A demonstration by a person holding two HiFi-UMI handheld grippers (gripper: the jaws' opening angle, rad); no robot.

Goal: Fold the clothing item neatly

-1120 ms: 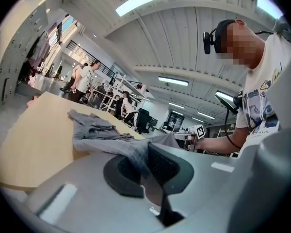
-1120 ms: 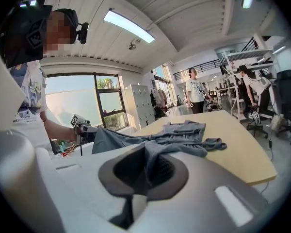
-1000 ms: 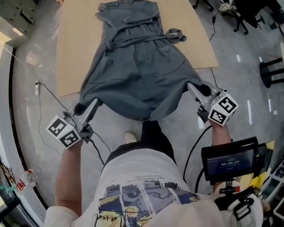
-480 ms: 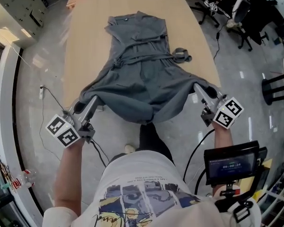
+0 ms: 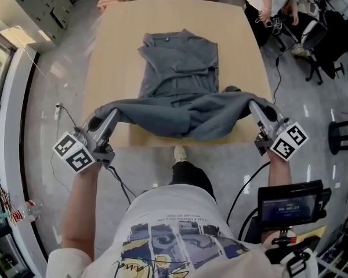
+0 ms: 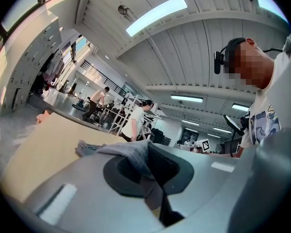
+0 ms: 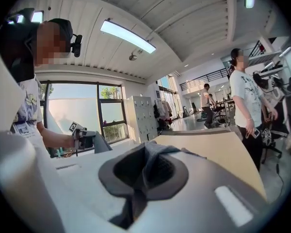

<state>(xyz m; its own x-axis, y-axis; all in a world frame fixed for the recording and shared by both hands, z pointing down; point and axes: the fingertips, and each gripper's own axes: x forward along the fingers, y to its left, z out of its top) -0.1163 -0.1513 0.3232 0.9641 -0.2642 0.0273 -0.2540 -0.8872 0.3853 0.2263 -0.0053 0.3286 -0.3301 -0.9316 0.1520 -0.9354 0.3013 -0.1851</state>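
Fingers [image 6: 87, 188] clamped on grey dress [image 5: 180, 74] hem, left gripper [image 5: 97, 122] and right gripper [image 5: 261, 110]; rest flat on table [image 5: 110, 51].

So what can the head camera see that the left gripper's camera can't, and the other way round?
Only the head view shows the whole grey dress, its top half flat on the table and its hem lifted between the left gripper and the right gripper, plus a shoe on the floor. Only the left gripper view shows the ceiling light and, close up, its own jaws shut on a pinch of cloth. Both show the dress and the table.
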